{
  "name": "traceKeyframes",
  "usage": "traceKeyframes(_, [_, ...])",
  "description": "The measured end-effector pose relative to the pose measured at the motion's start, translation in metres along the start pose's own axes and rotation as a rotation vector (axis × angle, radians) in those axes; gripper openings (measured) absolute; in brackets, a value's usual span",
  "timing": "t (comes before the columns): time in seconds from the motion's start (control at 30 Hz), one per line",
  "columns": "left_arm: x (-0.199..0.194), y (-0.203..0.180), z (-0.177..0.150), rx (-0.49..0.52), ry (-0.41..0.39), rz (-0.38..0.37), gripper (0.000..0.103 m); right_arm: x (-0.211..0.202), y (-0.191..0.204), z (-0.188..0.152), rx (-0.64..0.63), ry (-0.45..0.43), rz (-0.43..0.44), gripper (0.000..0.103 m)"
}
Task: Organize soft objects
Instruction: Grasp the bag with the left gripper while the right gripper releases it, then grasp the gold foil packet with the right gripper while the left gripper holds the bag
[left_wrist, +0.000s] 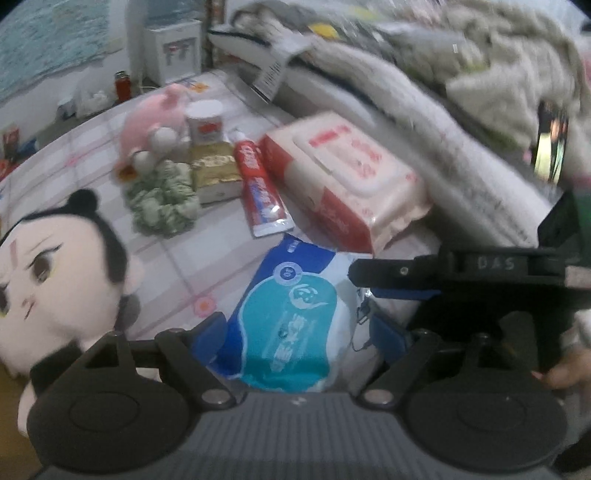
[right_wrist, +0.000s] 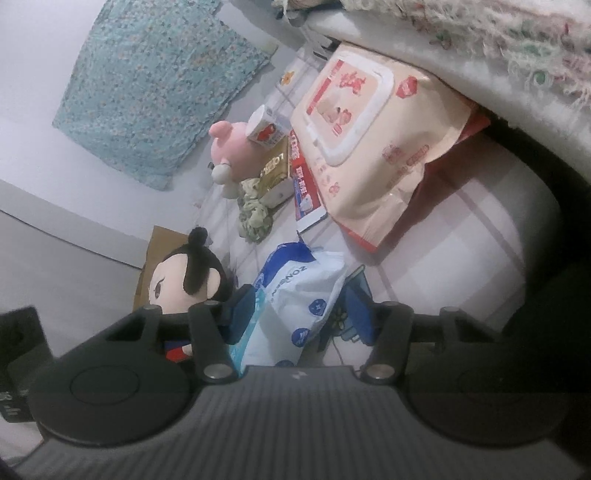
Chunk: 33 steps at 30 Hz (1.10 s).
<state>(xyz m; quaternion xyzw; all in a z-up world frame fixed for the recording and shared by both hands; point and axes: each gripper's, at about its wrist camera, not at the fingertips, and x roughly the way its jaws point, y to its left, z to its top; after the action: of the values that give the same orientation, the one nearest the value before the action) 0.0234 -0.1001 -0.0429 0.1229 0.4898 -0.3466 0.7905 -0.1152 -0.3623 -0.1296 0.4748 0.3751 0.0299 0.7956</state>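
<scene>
Left wrist view, from left to right: a black-haired plush doll (left_wrist: 55, 266) lies at the frame edge on the checked bed sheet (left_wrist: 177, 254); beyond it a pink plush toy (left_wrist: 155, 125), a green scrunchie (left_wrist: 162, 199), a gold box (left_wrist: 216, 173) with a white jar (left_wrist: 205, 123) behind it, a red toothpaste tube (left_wrist: 258, 184) and a large pink wipes pack (left_wrist: 343, 177). The blue-and-white tissue pack (left_wrist: 291, 321) lies between the wide-spread jaws of the left gripper (left_wrist: 299, 332); the blue pads stand beside it and seem, through the blur, not to press on it. The right gripper (left_wrist: 373, 280) enters from the right, its tip at the pack's edge.

Right wrist view: the same pack (right_wrist: 295, 306) sits between the half-open jaws of the right gripper (right_wrist: 299, 314); contact cannot be told. Only this view shows a teal patterned cloth (right_wrist: 155, 81) on the wall and a brown cardboard piece (right_wrist: 147, 266) behind the doll (right_wrist: 188, 280).
</scene>
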Motion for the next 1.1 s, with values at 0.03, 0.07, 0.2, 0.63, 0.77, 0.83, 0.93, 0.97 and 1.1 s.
traceKeyframes(0.03, [0.007, -0.004, 0.003, 0.024, 0.016, 0.01, 0.089, 0.004, -0.001, 0.0, 0.005, 0.007, 0.004, 0.054])
traceKeyframes(0.07, [0.014, -0.008, 0.007, 0.045, 0.034, 0.014, 0.089, 0.007, -0.002, 0.0, 0.012, 0.015, 0.009, 0.053])
traceKeyframes(0.2, [0.04, -0.012, 0.016, 0.068, 0.081, 0.045, 0.088, 0.018, -0.003, 0.002, 0.026, 0.043, 0.045, 0.051])
traceKeyframes(0.63, [0.03, -0.005, -0.011, -0.056, 0.126, 0.071, 0.088, 0.05, 0.028, 0.0, -0.091, 0.145, 0.083, 0.051])
traceKeyframes(0.77, [0.023, -0.004, -0.015, -0.07, 0.107, 0.122, 0.091, 0.059, 0.036, -0.001, -0.13, 0.17, 0.093, 0.052])
traceKeyframes(0.83, [0.027, -0.004, -0.011, -0.074, 0.114, 0.133, 0.093, 0.061, 0.038, 0.0, -0.143, 0.175, 0.09, 0.052])
traceKeyframes(0.93, [0.037, -0.004, -0.008, -0.075, 0.122, 0.146, 0.093, 0.059, 0.04, 0.003, -0.15, 0.176, 0.093, 0.052])
traceKeyframes(0.97, [0.041, -0.004, -0.008, -0.072, 0.127, 0.162, 0.092, 0.058, 0.04, 0.004, -0.155, 0.174, 0.094, 0.052])
traceKeyframes(1.1, [0.054, 0.001, -0.009, -0.087, 0.153, 0.19, 0.089, 0.05, 0.045, 0.007, -0.189, 0.158, 0.086, 0.052])
